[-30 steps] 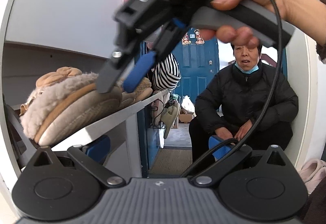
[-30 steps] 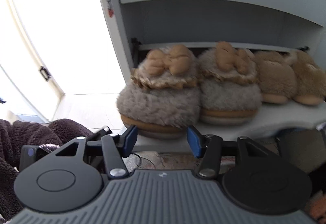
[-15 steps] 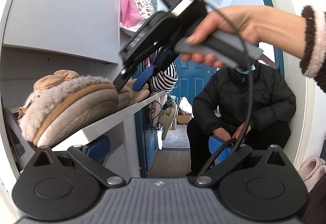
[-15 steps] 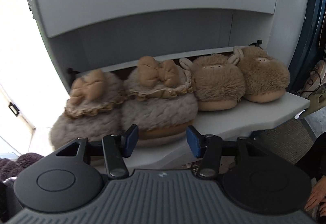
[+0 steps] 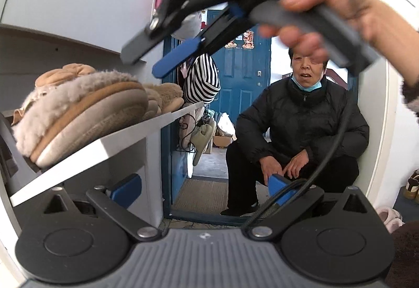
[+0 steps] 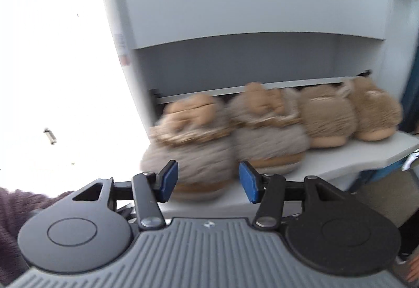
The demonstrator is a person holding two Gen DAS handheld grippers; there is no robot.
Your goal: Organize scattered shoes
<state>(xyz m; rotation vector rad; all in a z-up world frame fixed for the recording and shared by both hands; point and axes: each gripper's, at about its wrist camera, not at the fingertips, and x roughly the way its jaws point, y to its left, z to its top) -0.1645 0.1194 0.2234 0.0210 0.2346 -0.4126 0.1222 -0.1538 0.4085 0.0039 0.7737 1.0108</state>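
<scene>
Two grey fuzzy slippers with tan bows (image 6: 188, 157) (image 6: 269, 139) and two brown fuzzy slippers (image 6: 327, 120) stand side by side on the white shelf (image 6: 340, 162) of a shoe cabinet. My right gripper (image 6: 208, 180) is open just in front of the leftmost grey slipper, with nothing pressed between its pads. In the left wrist view that right gripper (image 5: 153, 59) hovers above the grey slipper (image 5: 86, 110), clear of it. My left gripper (image 5: 203, 190) is wide open and empty, low beside the shelf (image 5: 125, 139).
A person in a black jacket (image 5: 301, 131) crouches in the doorway by a blue door (image 5: 243, 78). A striped cloth (image 5: 201, 78) hangs past the shelf's end. The right gripper's cable (image 5: 335, 136) hangs down. Pale slippers (image 5: 390, 217) lie on the floor at the right.
The right gripper swung along the shelf and back towards the leftmost grey slipper, and now sits higher above the slippers. The slippers and the left gripper have stayed put.
</scene>
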